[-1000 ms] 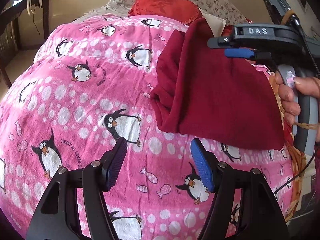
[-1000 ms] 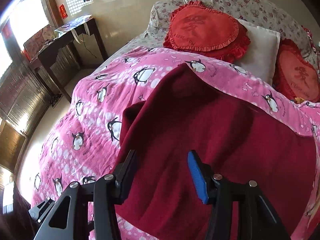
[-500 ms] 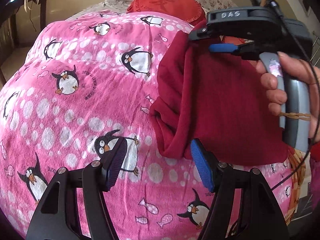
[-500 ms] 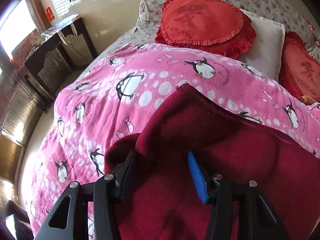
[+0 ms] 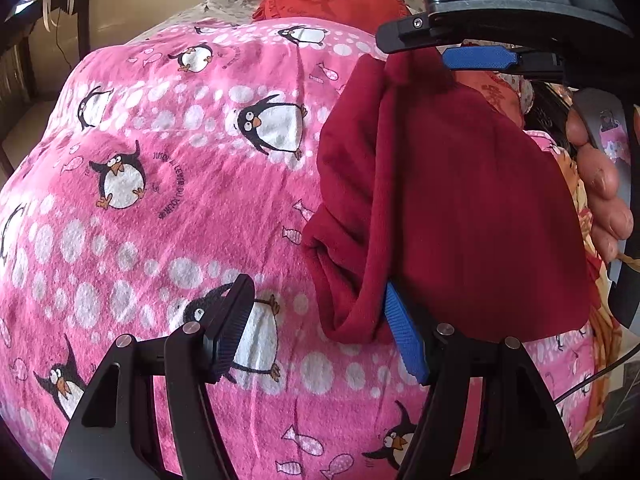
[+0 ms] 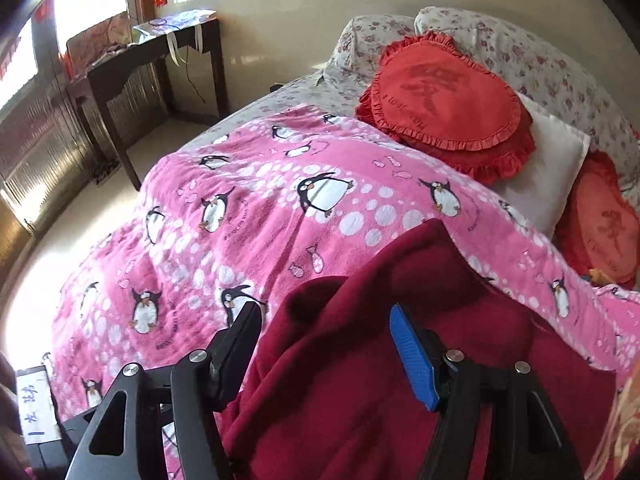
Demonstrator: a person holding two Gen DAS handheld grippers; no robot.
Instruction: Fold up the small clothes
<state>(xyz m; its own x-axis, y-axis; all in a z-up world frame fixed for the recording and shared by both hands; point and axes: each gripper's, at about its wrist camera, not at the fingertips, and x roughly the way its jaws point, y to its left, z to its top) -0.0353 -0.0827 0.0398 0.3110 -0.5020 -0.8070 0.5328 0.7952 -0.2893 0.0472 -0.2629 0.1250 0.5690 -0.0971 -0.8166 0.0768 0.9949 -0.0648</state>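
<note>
Where the left wrist camera looks down over the bed, the left tongs (image 5: 320, 324) stand spread with nothing pinched; their blue pad just touches the lower fold of the dark red garment (image 5: 448, 200), while the black pad hangs over the pink penguin blanket (image 5: 160, 200). The garment lies folded on the right part of that blanket. Above its top edge the right tongs (image 5: 452, 46) reach in from the right, held by a hand (image 5: 600, 188); the cloth's upper corner rises between their fingers. From the right wrist camera, the right tongs (image 6: 324, 340) have just been opening and are now parted, the garment (image 6: 360, 380) bunched between the fingers, not squeezed. Beyond lie a red heart cushion (image 6: 444, 96), a white pillow (image 6: 548, 168) and a dark side counter (image 6: 160, 52) by the wall.
</note>
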